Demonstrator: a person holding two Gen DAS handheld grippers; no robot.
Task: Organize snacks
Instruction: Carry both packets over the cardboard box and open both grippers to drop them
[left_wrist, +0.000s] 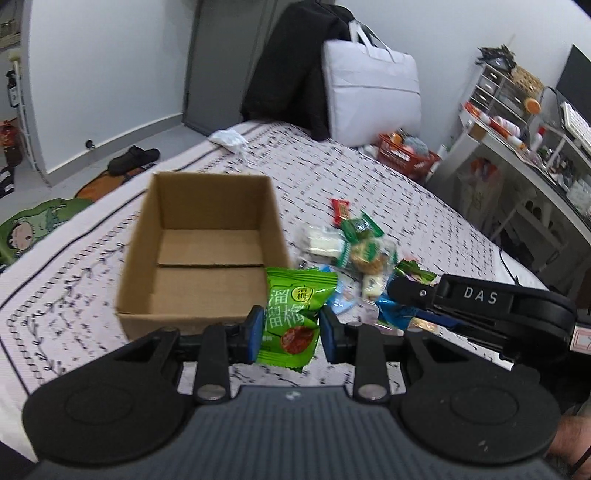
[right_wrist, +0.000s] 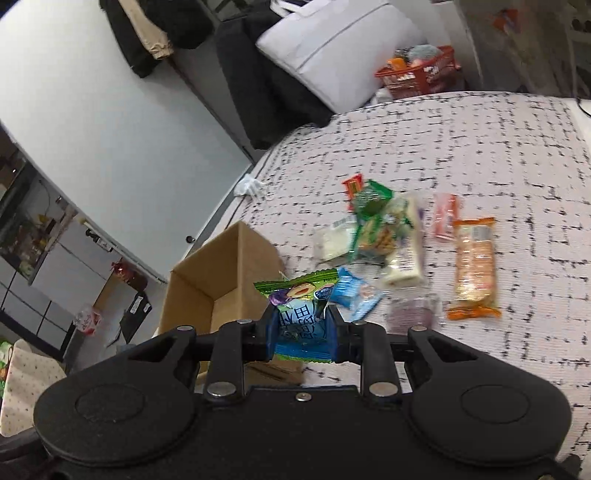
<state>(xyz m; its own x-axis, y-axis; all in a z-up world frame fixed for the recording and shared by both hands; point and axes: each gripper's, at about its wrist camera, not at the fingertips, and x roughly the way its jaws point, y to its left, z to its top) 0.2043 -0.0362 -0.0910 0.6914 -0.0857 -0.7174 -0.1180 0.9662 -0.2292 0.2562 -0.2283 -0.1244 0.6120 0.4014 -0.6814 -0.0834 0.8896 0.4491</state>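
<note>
Two hand-held grippers hover over a bed covered in a pale sheet with a black dashed pattern, each with a snack pinched between its blue pads. The left gripper clamps a green plum-candy packet printed with Chinese characters, holding it upright just in front of the near right corner of an open cardboard box, whose brown floor shows bare. The right gripper, seen from the side in the left view as a black arm marked "DAS", squeezes a blue-and-green snack packet with a plum picture at its top, above the sheet beside the box's near corner. Behind both, the remaining snacks lie in a loose pile on the sheet to the right of the box: a red wrapper, green packets, white ones and a light blue one. An orange biscuit pack lies a little apart on the right, a pink packet just beyond it. A white tote bag and a red basket stand at the far end of the bed.
</note>
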